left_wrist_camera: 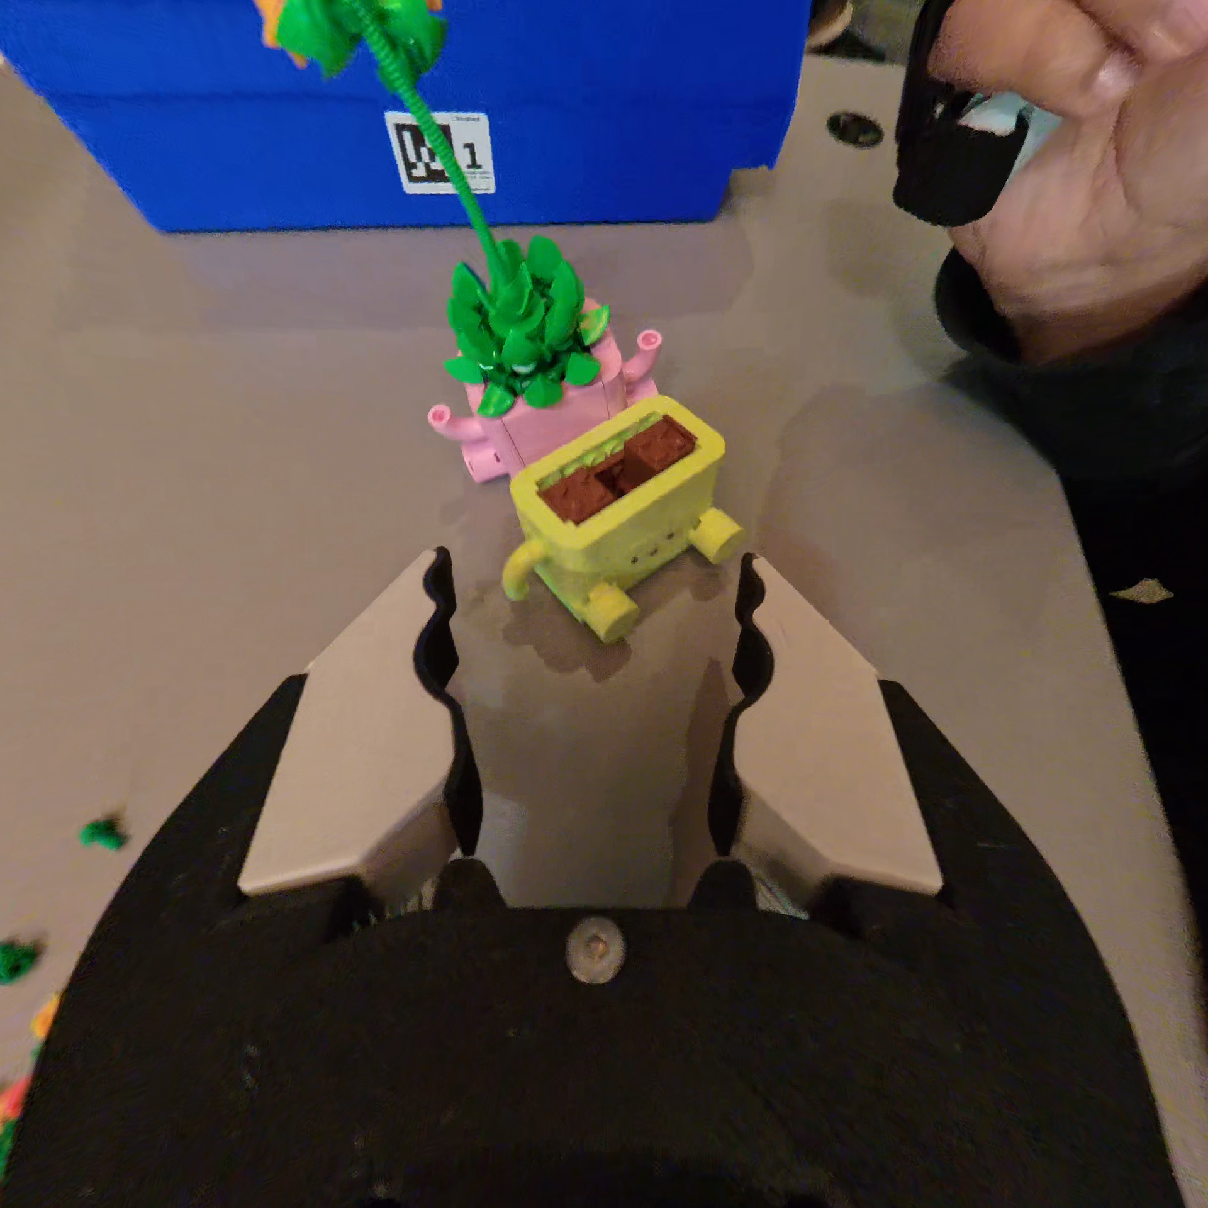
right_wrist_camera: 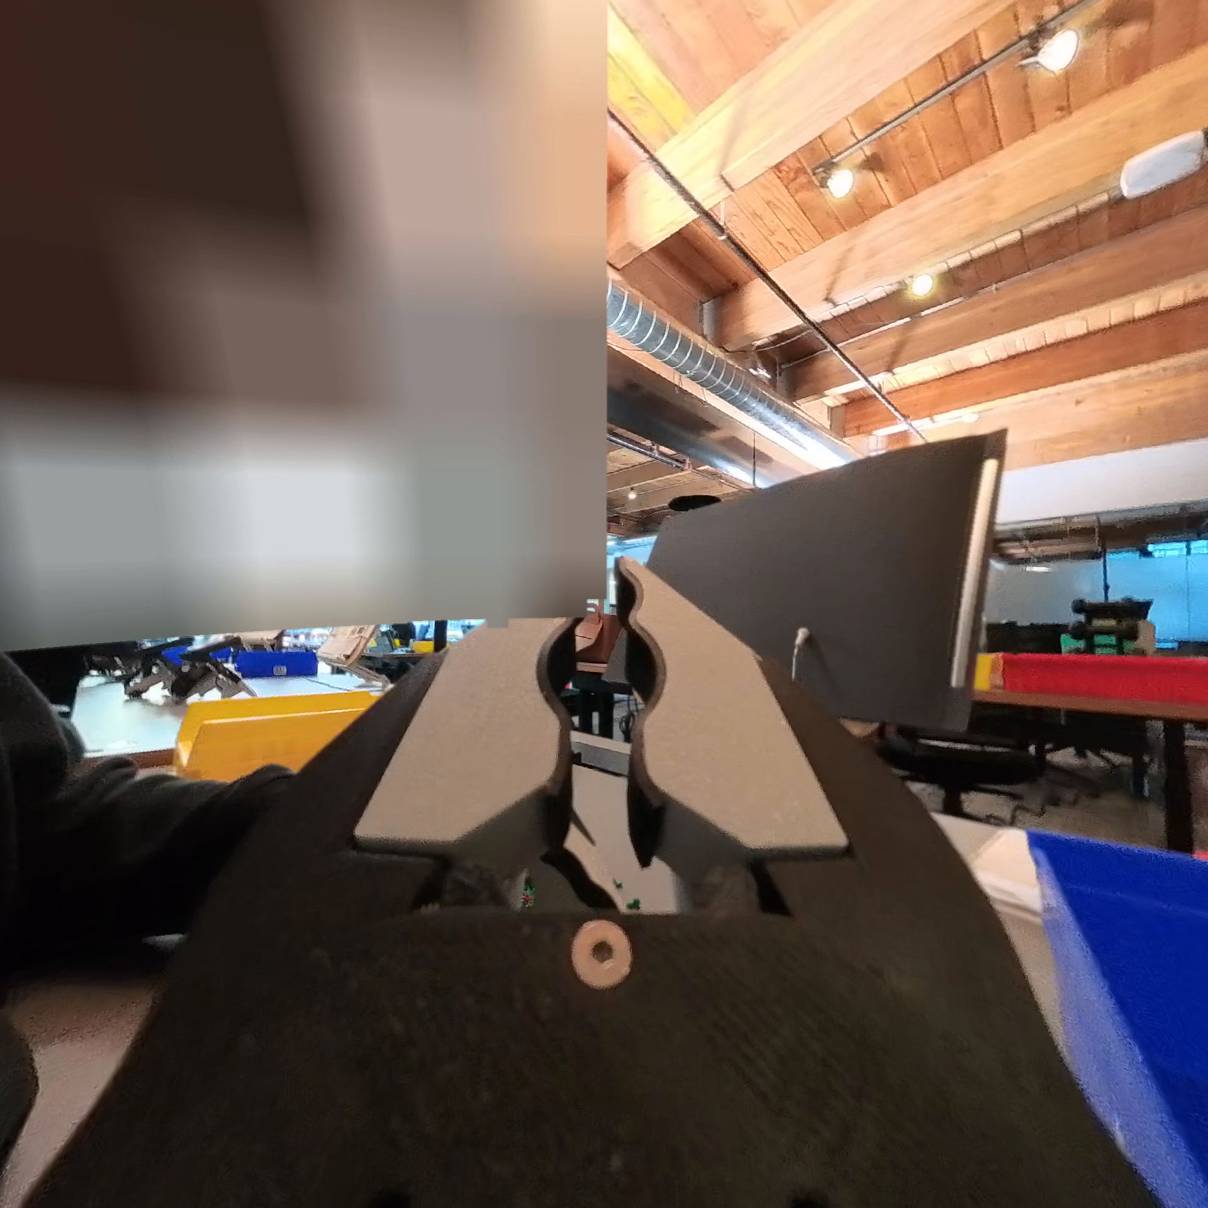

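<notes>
Two toy pots, yellow touching pink, appeared only in my left view, just beyond my left gripper, jaws spread empty. My right gripper, jaws nearly together, faced ceiling.

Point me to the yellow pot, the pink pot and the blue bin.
yellow pot point(left_wrist_camera: 637, 552), left wrist view, on its near side wall.
pink pot point(left_wrist_camera: 542, 428), left wrist view, on its front face below the green leaves.
blue bin point(left_wrist_camera: 588, 131), left wrist view, on its front wall.
</notes>
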Demonstrator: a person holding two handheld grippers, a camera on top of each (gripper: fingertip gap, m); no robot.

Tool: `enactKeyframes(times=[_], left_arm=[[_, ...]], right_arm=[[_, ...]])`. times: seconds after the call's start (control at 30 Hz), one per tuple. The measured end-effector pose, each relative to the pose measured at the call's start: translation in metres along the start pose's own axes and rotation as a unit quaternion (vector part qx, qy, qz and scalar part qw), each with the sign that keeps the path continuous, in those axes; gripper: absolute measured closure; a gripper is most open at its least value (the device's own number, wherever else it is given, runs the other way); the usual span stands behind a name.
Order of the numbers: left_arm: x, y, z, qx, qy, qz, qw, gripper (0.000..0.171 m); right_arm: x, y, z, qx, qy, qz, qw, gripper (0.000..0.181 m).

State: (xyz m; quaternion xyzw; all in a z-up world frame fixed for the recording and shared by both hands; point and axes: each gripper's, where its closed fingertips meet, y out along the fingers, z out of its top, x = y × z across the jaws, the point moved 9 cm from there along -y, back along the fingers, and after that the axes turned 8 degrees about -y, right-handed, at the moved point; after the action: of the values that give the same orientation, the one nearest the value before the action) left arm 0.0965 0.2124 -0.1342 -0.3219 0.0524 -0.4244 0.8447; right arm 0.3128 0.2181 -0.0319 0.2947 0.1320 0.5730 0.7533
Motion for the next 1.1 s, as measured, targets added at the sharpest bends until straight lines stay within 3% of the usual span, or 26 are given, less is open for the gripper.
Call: enactKeyframes(times=[0.2,0.33,0.53,0.6,0.73,0.9,1.0,1.1], left_arm=[[-0.008,0.023,0.005,-0.051,0.037,0.019,0.998,0.089],[-0.004,0.019,-0.008,-0.064,0.050,0.027,0.996,0.124],[0.013,-0.011,-0.034,-0.087,0.035,0.004,0.996,0.142],[0.018,-0.022,-0.037,-0.085,0.036,0.010,0.996,0.127],[0.017,-0.026,-0.023,-0.024,0.078,0.080,0.993,0.089],[0.022,-0.003,0.001,-0.017,0.118,0.034,0.992,0.089],[0.011,0.011,0.009,-0.045,0.129,0.023,0.990,0.082],[0.006,0.019,0.007,-0.079,0.125,-0.016,0.989,0.088]], right_arm=[[0.014,-0.002,-0.016,-0.034,0.037,-0.008,0.999,0.176],[0.016,0.002,-0.025,-0.057,0.057,0.000,0.997,0.174],[0.018,0.007,-0.033,-0.082,0.067,-0.003,0.994,0.174],[0.018,0.009,-0.034,-0.085,0.070,-0.003,0.994,0.174],[0.018,0.011,-0.036,-0.084,0.083,-0.001,0.993,0.174],[0.021,0.010,-0.036,-0.076,0.099,-0.003,0.992,0.174],[0.024,0.007,-0.036,-0.066,0.113,-0.005,0.991,0.174],[0.028,0.004,-0.035,-0.059,0.126,-0.007,0.990,0.173]])
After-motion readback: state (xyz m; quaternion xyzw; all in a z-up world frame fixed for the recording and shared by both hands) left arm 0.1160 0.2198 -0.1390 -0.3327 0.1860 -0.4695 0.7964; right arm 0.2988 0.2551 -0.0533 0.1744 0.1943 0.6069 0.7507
